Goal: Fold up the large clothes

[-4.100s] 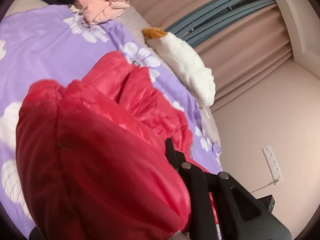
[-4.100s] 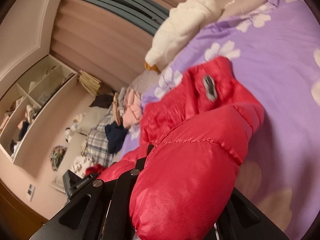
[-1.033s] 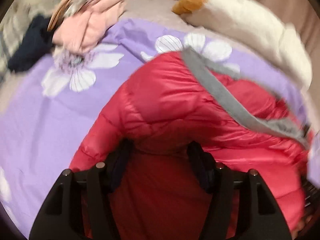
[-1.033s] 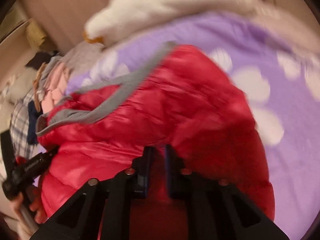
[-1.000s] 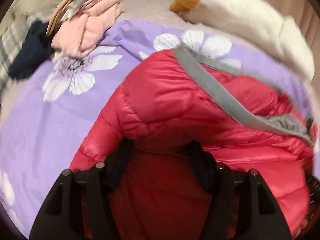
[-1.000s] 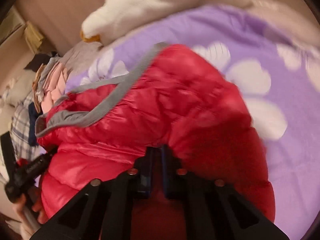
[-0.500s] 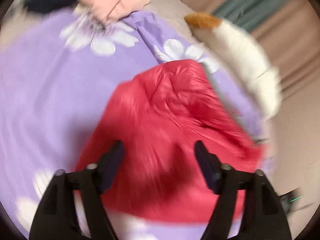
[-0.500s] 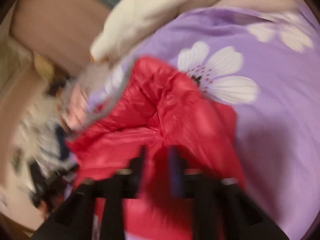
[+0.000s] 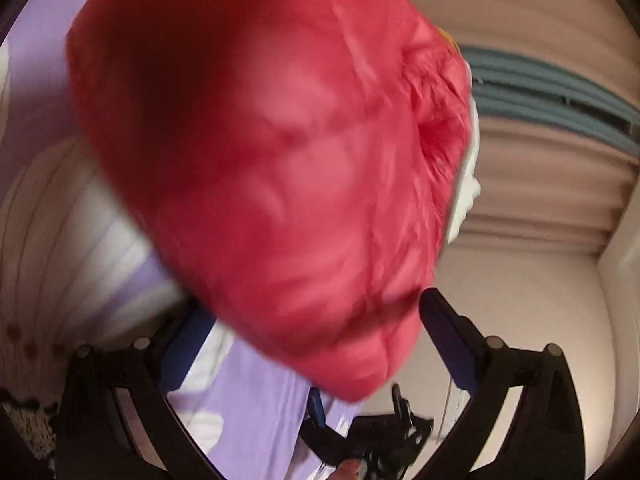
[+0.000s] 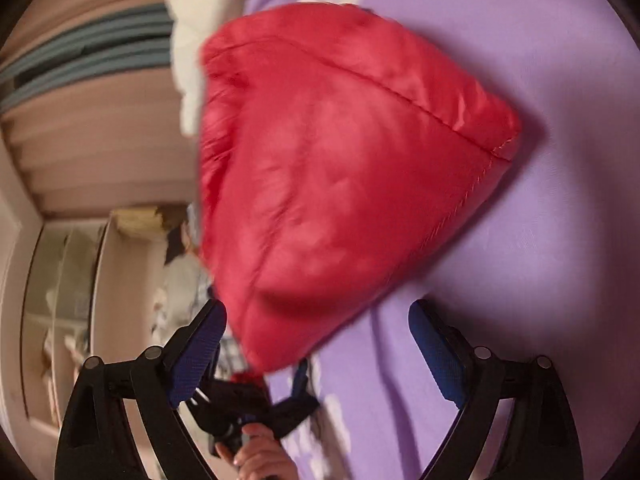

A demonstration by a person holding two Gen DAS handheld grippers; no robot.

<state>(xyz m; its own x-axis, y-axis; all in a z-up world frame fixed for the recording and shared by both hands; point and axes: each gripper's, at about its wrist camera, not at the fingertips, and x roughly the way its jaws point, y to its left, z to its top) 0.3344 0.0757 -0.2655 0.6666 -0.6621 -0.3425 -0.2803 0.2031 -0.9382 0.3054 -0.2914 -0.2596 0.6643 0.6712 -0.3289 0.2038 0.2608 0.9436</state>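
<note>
Both the left gripper point(image 9: 312, 324) and right gripper point(image 10: 316, 328) stand spread wide, gripping nothing, apparently because the red puffer jacket point(image 10: 344, 168) already sits bundled on the purple bedspread point(image 10: 540, 280).

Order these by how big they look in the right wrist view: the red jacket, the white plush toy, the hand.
1. red jacket, by far the largest, though it is nearest the camera.
2. white plush toy, partly hidden.
3. hand, partly cut off.

The red puffer jacket point(image 10: 340, 152) is glossy, smooth quilted cloth with stitched seams, lying on the matt purple cloth bedsheet point(image 10: 540, 280).
</note>
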